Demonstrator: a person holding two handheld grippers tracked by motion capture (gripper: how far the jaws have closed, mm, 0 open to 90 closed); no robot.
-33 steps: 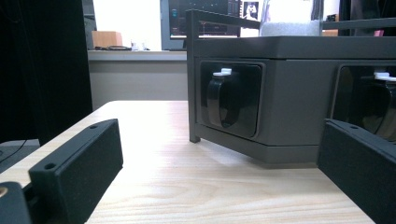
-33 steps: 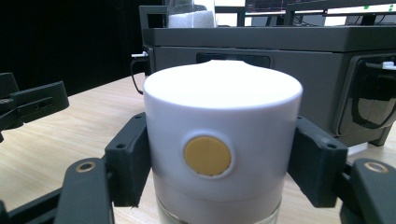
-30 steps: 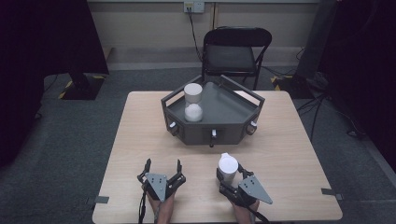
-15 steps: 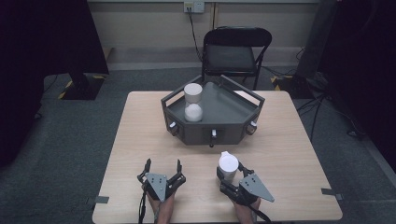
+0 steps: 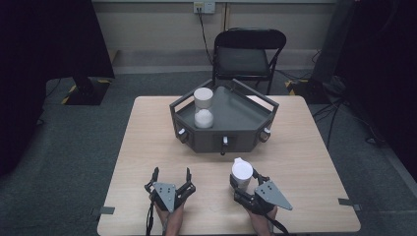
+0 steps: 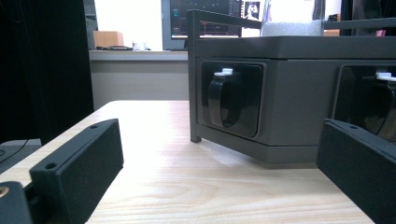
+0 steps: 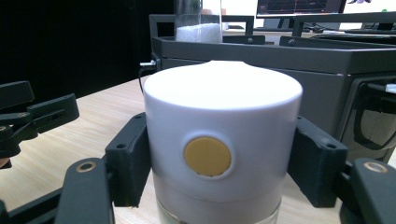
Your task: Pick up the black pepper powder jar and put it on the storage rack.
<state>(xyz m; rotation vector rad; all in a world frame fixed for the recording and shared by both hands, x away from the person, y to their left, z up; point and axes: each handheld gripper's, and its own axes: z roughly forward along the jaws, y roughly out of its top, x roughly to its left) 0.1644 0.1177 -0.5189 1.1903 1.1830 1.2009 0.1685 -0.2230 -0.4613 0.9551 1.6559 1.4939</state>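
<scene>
Right hand-held gripper [image 5: 242, 183] clamped on white-capped jar [image 5: 241, 173] — jar upright, low over bench [image 5: 305, 162], near edge. Grey tray [image 5: 231, 142] lies straight ahead, just beyond jar; second jar [image 5: 203, 108] already stands in it. Left hand-held gripper [image 5: 171, 178] apart, empty, farther off.

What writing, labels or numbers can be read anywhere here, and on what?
No readable text anywhere.
Computer screens in the background: content too blurred to read.
White cylindrical plastic container between the jaws of the right hand-held gripper: a plain yellow round dot, no lettering.
Dark grey angular tray: no visible label.
</scene>
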